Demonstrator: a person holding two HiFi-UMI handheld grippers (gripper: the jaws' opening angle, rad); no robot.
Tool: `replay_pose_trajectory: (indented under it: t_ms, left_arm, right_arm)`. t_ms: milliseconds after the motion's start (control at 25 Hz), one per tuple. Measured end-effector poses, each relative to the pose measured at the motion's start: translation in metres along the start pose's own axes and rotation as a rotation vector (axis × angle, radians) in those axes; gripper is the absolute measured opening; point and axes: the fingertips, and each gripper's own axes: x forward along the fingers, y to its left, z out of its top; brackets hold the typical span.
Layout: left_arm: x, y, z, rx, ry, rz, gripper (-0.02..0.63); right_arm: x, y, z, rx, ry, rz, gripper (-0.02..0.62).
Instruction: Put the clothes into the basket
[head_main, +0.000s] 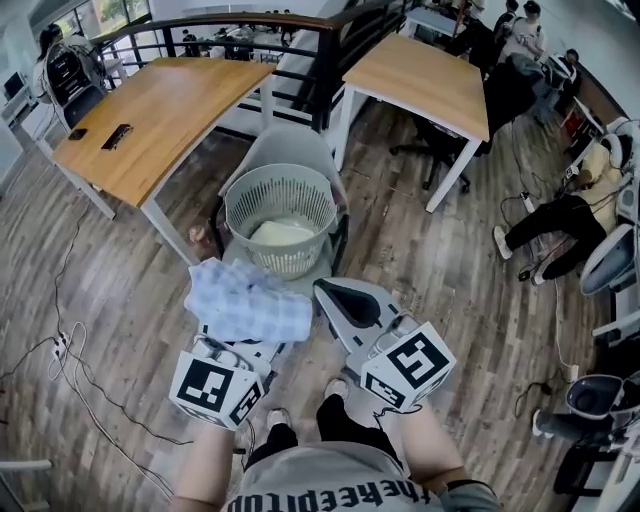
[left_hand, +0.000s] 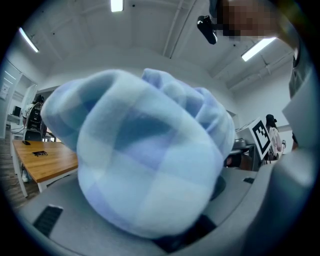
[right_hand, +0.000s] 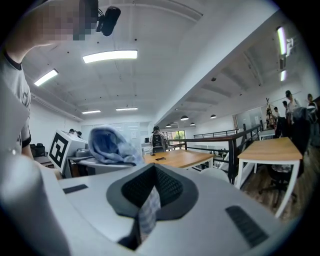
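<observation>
Blue checked cloth (head_main: 250, 300) bunched in left tongs (head_main: 243, 338); right tongs (head_main: 330, 293) pinch its edge, near basket (head_main: 232, 206)

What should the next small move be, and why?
Probably carry the cloth forward until it is over the basket, and only then let go. The left gripper holds the cloth bunched, short of the basket's near rim, and the right gripper pinches a checked strip. Opening now would likely drop it outside.
</observation>
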Motion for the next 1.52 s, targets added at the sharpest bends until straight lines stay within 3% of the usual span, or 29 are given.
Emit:
replay_pose_trajectory:
  t_ms: [800, 1520]
  left_arm:
    - [0.062, -0.033, -0.002, -0.002, -0.007, 0.126, 0.313]
    - [0.099, -0.038, -0.001, 0.009, 0.004, 0.116, 0.313]
  right_arm:
    - [-0.026, -0.07, -0.003, 0.008, -0.004, 0.126, 0.009]
    - [-0.025, -0.108, -0.003, 0.015, -0.012, 0.117, 0.009]
